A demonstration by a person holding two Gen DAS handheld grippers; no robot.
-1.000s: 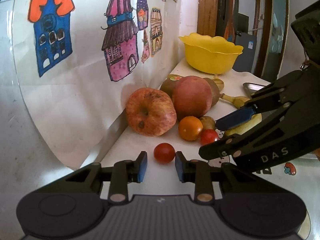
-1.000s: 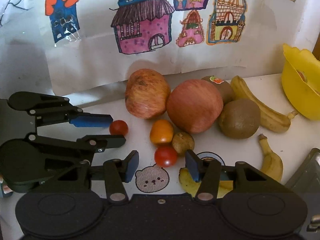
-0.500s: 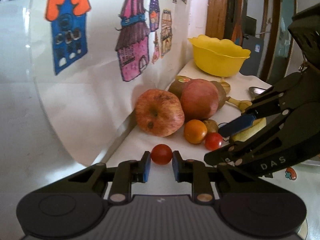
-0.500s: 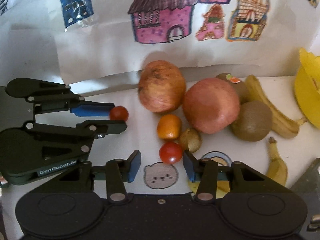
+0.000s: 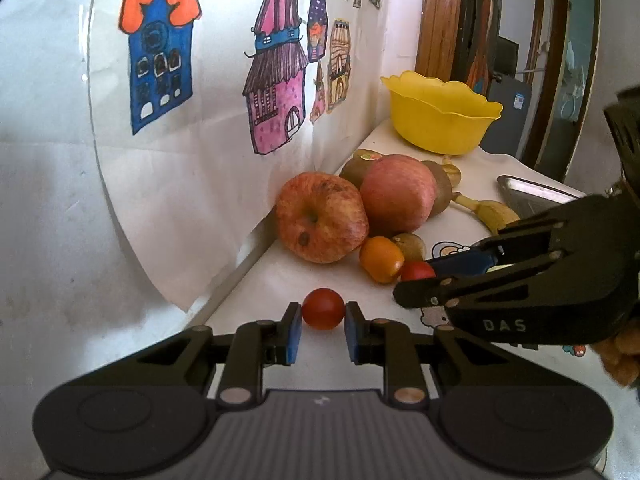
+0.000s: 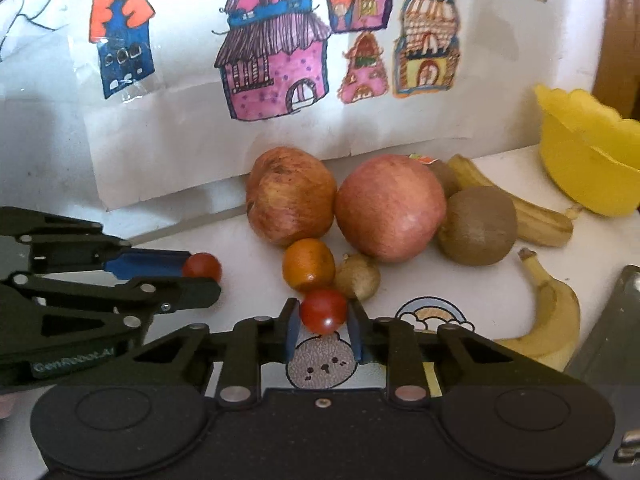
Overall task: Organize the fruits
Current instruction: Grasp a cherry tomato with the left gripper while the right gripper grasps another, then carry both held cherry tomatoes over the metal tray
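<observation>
- White wall w/ taped paper sheet of coloured house drawings [image 6: 276, 60] directly behind the big red apple [image 6: 390, 208]; wooden door frame [image 5: 440, 20] further along.
- White tabletop w/ cartoon prints [image 6: 480, 288] under the apple; wavy-rimmed yellow plastic bowl [image 5: 440, 124] beyond it.
- Left gripper [image 5: 323, 330] clamped on a small red cherry tomato [image 5: 323, 308], in front of the apple.
- Right gripper [image 6: 323, 334] just closed on a second cherry tomato [image 6: 323, 311], near the apple.

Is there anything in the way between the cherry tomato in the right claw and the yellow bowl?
Yes. The right claw grips a cherry tomato; along the table toward the yellow bowl lie the smooth apple, a kiwi and two bananas.
</observation>
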